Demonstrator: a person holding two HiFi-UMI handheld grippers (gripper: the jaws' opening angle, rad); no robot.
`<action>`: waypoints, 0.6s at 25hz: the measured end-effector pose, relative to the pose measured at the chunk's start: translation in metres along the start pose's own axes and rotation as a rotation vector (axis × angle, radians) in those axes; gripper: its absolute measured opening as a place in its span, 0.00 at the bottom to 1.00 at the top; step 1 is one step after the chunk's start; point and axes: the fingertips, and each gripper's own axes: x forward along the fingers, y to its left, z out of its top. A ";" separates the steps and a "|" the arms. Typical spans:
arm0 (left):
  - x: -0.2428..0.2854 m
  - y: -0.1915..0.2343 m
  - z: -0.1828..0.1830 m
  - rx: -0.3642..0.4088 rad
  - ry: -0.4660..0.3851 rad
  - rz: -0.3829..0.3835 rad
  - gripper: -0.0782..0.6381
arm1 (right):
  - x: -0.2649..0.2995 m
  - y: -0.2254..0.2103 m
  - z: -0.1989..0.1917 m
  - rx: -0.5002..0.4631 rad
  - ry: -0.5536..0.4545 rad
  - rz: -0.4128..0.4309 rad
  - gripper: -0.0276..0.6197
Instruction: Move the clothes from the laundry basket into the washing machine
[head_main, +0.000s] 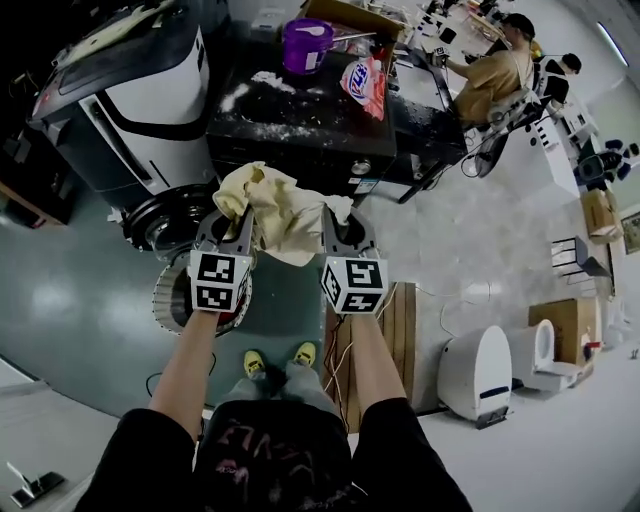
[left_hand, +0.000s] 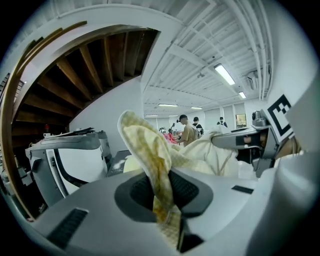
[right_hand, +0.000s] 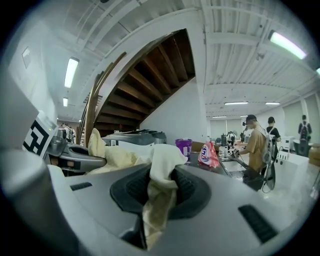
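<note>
A pale yellow cloth (head_main: 283, 212) pinched tight in left tongs (head_main: 237, 222) and right tongs (head_main: 338, 224)

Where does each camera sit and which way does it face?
Head view: on the person's head, steeply down at yellow cloth between left gripper and right gripper; forearms, legs, shoes show.
Left gripper view: on that gripper, along its jaws pinching the cloth, roughly level.
Right gripper view: likewise, own jaws showing.
All three share the cloth.
</note>
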 end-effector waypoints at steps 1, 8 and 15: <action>0.004 -0.007 0.001 0.003 0.003 -0.004 0.19 | -0.003 -0.008 -0.001 0.009 -0.003 -0.004 0.14; 0.034 -0.054 0.007 0.015 0.021 0.004 0.19 | -0.010 -0.061 -0.007 0.056 -0.014 0.008 0.15; 0.049 -0.071 0.008 0.023 0.030 0.018 0.19 | -0.004 -0.084 -0.010 0.058 -0.011 0.022 0.15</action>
